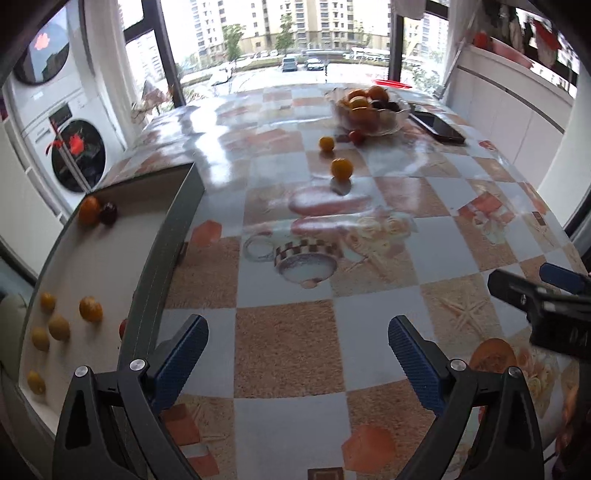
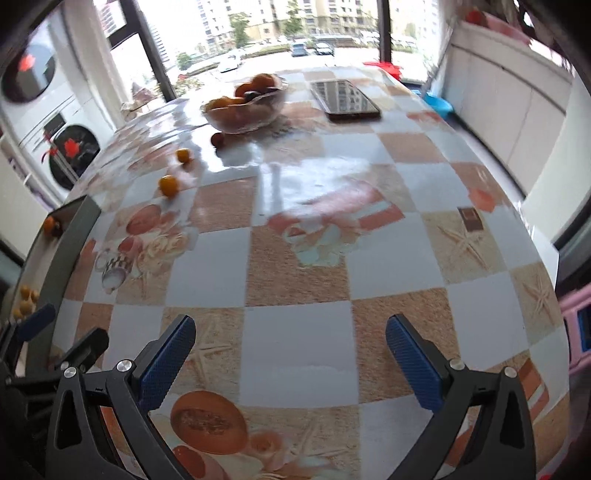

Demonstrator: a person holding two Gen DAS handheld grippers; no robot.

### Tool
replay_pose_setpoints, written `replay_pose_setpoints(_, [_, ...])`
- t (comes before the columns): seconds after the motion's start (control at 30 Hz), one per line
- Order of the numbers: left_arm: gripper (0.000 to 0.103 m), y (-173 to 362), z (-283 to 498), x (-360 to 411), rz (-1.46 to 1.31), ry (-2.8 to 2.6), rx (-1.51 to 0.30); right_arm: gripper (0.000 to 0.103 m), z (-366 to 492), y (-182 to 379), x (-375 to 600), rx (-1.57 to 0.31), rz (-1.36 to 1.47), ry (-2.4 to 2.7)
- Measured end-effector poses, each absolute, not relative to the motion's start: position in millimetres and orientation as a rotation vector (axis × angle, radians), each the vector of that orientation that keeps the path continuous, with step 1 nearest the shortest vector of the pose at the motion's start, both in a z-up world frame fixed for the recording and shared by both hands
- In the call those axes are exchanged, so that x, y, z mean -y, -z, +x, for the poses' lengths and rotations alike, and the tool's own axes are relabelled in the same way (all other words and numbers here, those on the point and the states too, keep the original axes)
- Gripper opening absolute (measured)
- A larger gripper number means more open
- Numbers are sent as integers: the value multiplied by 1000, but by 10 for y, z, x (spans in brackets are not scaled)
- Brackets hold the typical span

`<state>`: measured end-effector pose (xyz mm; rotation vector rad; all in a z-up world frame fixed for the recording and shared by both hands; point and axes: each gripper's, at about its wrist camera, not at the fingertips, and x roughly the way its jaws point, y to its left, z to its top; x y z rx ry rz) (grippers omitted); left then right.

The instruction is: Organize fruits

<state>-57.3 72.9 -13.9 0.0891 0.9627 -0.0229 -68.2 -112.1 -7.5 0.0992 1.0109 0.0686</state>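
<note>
Both grippers hang over the checked tabletop [image 2: 295, 354] with nothing between their blue pads. The left gripper [image 1: 297, 358] has its fingers spread wide over a tan square; the right gripper [image 2: 290, 354] likewise stands wide apart over a pale square, empty.

Just left of the left fingers lies a grey-rimmed tray [image 1: 162, 236] with a white floor. Nearest in it sit several small yellow fruits [image 1: 59, 328] and one orange fruit [image 1: 91, 308], loosely scattered; a red fruit [image 1: 123, 328] peeks out at the tray's inner wall. At the tray's far corner a second orange fruit [image 1: 89, 210] touches a dark plum-like fruit [image 1: 109, 213].

Ahead of the left fingers, well beyond them on the tabletop, a small orange fruit [image 1: 341, 168] lies alone, with another one [image 1: 327, 143] a little farther on. Past those a small red fruit [image 1: 357, 137] lies just beside a glass bowl [image 1: 384, 125] heaped with oranges and dark fruit. To the bowl's right lies a dark phone [image 2: 345, 99], face up.

Beyond the tabletop's far edge is a large window [image 1: 280, 33], with stacked washing machines [image 1: 55, 122] off to the left.
</note>
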Motion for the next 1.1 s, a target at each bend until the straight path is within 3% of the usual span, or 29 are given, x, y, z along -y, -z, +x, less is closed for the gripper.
replay_pose_setpoints(0.6, [100,-51,-654,-929,48,2,-919,103,-698,-147,813,-972,33,-147])
replay_pose_setpoints(0.83, [103,-387,-917,-1738,-12,-174,-838,103,-716,-450,84,-926,-56,-325])
replay_pose_setpoints(1.1, [103,-342,-1138,-2547,-52,-343,-835,103,-852,-575,-1171,-937,-275,-584])
